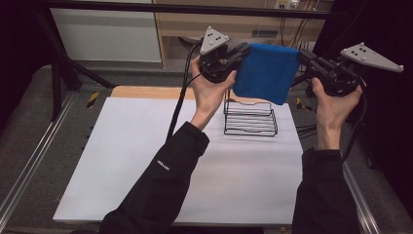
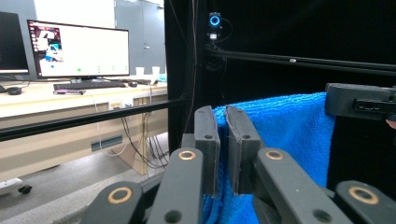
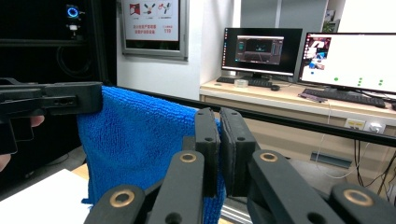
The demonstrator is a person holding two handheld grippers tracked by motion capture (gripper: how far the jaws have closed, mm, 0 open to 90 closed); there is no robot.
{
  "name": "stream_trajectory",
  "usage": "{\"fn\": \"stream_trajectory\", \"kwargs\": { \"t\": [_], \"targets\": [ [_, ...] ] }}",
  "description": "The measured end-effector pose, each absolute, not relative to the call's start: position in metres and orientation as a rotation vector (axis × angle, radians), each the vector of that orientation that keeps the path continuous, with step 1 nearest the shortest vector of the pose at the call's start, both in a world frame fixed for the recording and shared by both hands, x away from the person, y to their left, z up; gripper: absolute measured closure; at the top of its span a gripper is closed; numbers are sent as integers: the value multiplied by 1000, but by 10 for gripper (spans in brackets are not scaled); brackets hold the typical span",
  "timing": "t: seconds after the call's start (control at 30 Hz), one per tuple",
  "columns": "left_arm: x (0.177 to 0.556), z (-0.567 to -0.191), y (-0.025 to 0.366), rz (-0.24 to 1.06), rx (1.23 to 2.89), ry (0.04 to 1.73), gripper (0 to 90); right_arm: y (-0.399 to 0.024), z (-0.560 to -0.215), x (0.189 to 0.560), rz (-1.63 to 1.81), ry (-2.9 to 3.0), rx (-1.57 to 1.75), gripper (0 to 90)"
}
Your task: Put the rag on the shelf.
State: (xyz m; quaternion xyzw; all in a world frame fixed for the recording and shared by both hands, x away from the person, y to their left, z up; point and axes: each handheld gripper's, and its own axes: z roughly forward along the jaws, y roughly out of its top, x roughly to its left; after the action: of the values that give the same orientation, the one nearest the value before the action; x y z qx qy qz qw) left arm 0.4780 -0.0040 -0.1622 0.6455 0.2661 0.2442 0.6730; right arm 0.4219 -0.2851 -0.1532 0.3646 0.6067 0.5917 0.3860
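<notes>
Grippers (image 1: 243, 51) (image 1: 303, 57) pinch blue cloth (image 1: 265, 73) stretched sideways, hanging down

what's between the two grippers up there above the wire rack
A blue cloth hangs stretched between the left gripper and the right gripper, each clamped on an upper corner, as the high view shows.

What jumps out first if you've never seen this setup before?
A bright blue cloth hangs in the air, stretched between the left gripper and the right gripper, each clamped on a top corner. Beneath it, an empty black wire rack stands on the white table.
</notes>
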Motion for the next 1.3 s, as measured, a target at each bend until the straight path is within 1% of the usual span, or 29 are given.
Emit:
{"fn": "stream_trajectory", "kwargs": {
  "t": [0.13,0.37,0.63,0.83,1.07,1.3],
  "targets": [
    [484,-158,-6,550,1443,601,836,-286,-147,430,1493,1544,934,866],
    [494,-150,-9,591,1439,604,836,-287,-140,444,1504,1532,935,866],
    [508,-145,-11,590,1411,612,836,-288,-135,458,1507,1529,932,866],
    [521,-147,-15,597,1415,615,836,-291,-131,472,1496,1516,943,866],
    [533,-149,-15,620,1410,614,836,-289,-134,489,1479,1527,945,865],
    [542,-160,-15,609,1428,619,835,-288,-138,500,1445,1540,944,866]
  ]
}}
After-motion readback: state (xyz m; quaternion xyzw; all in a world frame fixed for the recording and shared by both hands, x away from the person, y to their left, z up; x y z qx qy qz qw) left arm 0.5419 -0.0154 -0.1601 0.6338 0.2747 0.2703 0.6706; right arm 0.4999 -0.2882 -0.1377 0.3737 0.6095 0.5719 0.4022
